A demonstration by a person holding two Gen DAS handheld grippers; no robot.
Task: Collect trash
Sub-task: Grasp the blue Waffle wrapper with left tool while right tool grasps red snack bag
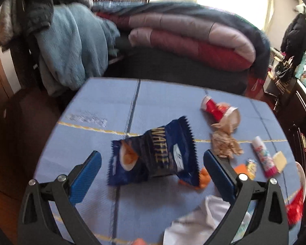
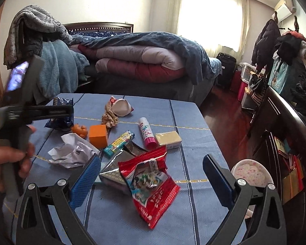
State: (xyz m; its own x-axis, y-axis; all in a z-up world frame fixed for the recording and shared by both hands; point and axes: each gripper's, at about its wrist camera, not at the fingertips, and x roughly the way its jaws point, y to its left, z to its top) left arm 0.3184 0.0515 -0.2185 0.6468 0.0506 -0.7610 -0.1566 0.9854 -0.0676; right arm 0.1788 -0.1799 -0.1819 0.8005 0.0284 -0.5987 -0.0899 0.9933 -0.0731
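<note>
A dark blue waffle snack bag (image 1: 153, 159) lies on the blue tablecloth (image 1: 104, 102), just ahead of my left gripper (image 1: 153, 163), which is open with its blue pads on either side of the bag. In the right wrist view my right gripper (image 2: 152, 164) is open above a torn red snack wrapper (image 2: 153, 185) and a silver foil piece (image 2: 112, 173). The left gripper (image 2: 51, 112) shows there too, held by a hand (image 2: 8, 161), over the blue bag (image 2: 60, 110). Crumpled white paper (image 2: 71, 151), crumpled brown paper (image 2: 110, 119) and a crushed red-white cup (image 2: 120, 106) lie nearby.
An orange block (image 2: 98, 135), a small orange toy (image 2: 79, 129), a glue stick (image 2: 145, 131), a yellow pad (image 2: 168, 139) and a green-yellow packet (image 2: 118, 143) share the table. A white bin (image 2: 251, 173) stands at the table's right. A bed (image 2: 142, 65) piled with quilts is behind.
</note>
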